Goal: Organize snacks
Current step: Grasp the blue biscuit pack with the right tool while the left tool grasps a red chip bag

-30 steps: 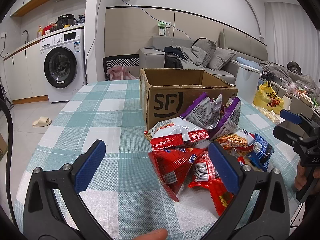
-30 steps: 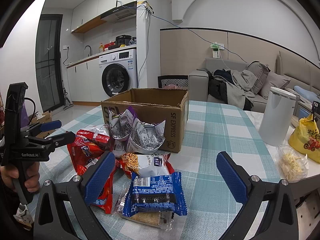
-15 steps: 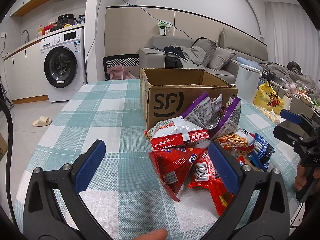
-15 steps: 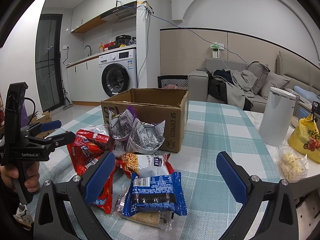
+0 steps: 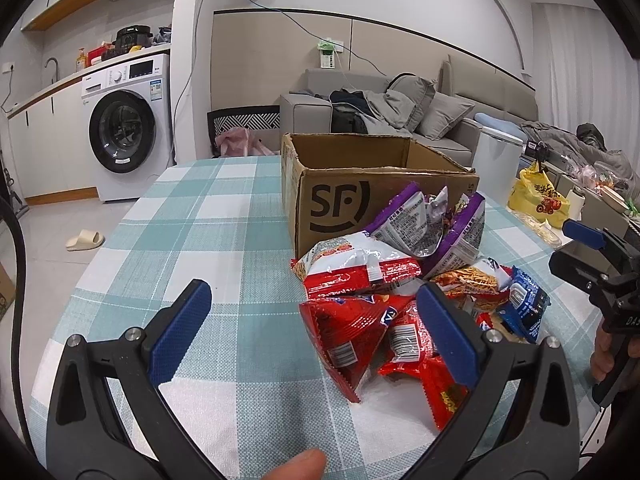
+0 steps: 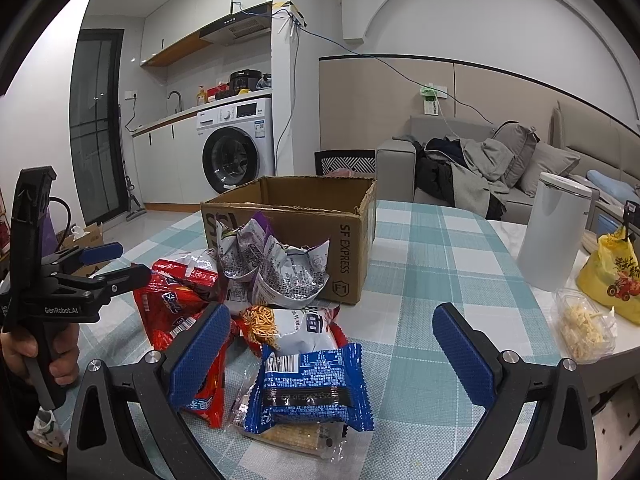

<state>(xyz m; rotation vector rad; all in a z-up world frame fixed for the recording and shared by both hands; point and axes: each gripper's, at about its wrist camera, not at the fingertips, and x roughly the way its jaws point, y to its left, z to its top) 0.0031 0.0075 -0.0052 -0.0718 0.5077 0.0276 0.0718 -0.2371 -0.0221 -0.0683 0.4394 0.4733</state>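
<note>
A pile of snack packets lies on the checked tablecloth in front of an open cardboard box [image 5: 376,184] [image 6: 320,216]. Red packets [image 5: 344,332] [image 6: 168,308] lie nearest the left side, purple-and-silver packets [image 5: 424,228] [image 6: 288,272] lean on the box, and a blue packet [image 6: 312,384] [image 5: 524,304] lies nearest my right gripper. My left gripper [image 5: 312,328] is open and empty, just short of the red packets. My right gripper [image 6: 332,344] is open and empty, over the blue packet. Each gripper shows in the other's view, the right one [image 5: 588,256] and the left one [image 6: 104,264].
A white canister [image 6: 552,228], a yellow bag [image 6: 612,276] and a clear tub of food [image 6: 584,328] stand on the table's right side. The table edge [image 5: 104,240] drops to the floor on the left. A sofa and a washing machine are behind.
</note>
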